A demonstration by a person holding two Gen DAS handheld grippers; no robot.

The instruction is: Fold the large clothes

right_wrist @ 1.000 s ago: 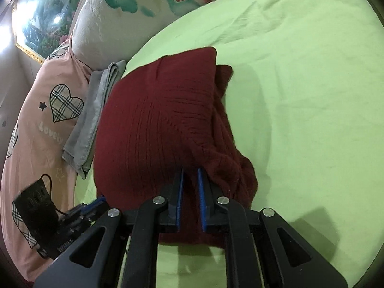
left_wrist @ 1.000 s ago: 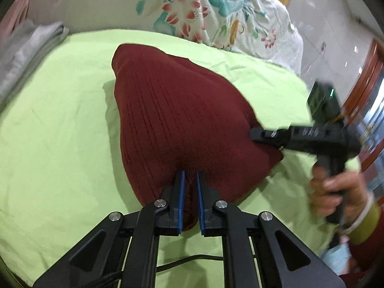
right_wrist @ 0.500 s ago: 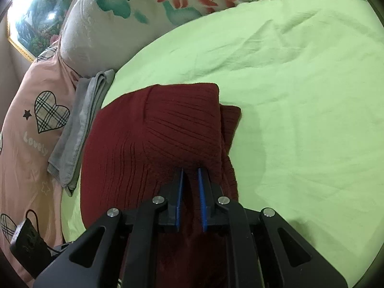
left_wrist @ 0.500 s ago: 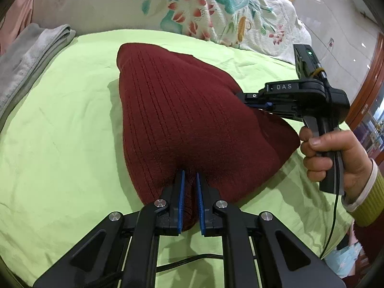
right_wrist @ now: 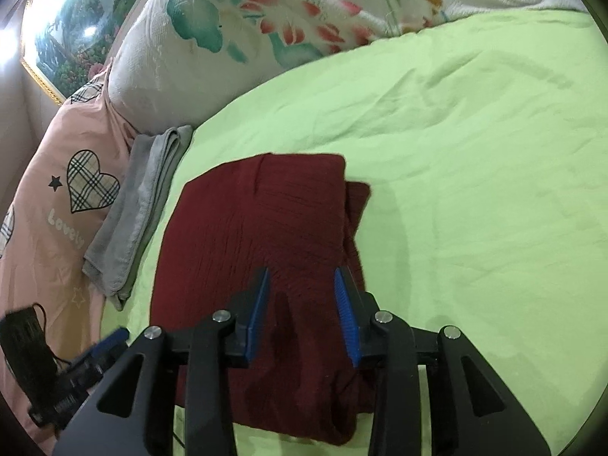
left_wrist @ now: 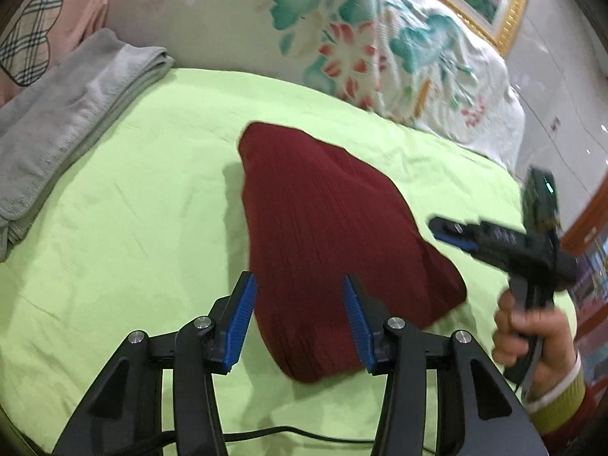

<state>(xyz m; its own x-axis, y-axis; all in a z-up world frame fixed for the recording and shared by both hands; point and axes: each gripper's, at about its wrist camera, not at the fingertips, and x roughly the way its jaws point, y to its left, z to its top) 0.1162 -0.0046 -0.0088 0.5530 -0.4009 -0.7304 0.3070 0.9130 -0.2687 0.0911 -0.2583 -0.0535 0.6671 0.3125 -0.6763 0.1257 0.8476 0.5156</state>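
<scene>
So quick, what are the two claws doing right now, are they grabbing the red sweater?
Left gripper: open, jaws just spread, holding nothing; the red sweater lies below it.
Right gripper: open, jaws just spread, sweater let go.

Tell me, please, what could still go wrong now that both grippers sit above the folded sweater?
The sweater lies folded, but a lower layer sticks out at its right edge, so the fold may be uneven. The left gripper and right gripper have just been opening over the knit; blue pads could snag it.
</scene>
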